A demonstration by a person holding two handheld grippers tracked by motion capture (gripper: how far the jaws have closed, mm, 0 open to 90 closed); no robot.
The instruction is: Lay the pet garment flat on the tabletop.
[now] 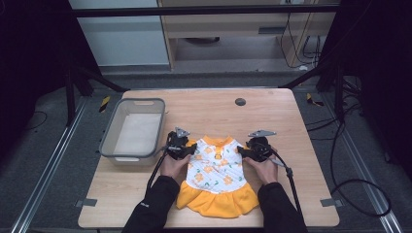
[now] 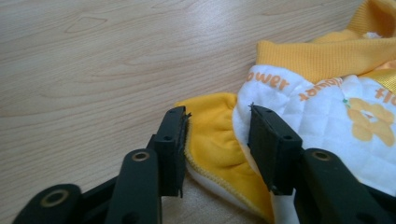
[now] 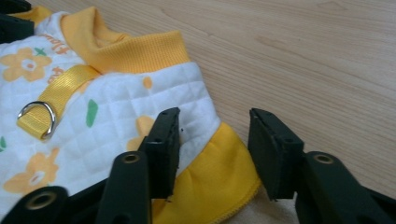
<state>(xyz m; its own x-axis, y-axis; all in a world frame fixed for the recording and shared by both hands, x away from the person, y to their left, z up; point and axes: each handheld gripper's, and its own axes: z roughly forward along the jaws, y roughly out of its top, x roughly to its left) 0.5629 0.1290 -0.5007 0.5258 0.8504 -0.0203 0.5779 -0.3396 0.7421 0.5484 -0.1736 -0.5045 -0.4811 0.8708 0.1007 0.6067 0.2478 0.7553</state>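
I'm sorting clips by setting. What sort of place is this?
Probably a lab or recording workspace, not a home: a small wooden table stands inside a dark metal frame, loose cables trail over grey carpet, and a person's two hand-held grippers work on a little yellow dress.

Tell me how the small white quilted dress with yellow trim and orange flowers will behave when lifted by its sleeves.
The small white quilted dress will probably sag, since it lies flat and the yellow ruffled skirt gathers in soft folds. It looks light. The open left gripper and right gripper straddle thin sleeve hems, so the grip may slip.
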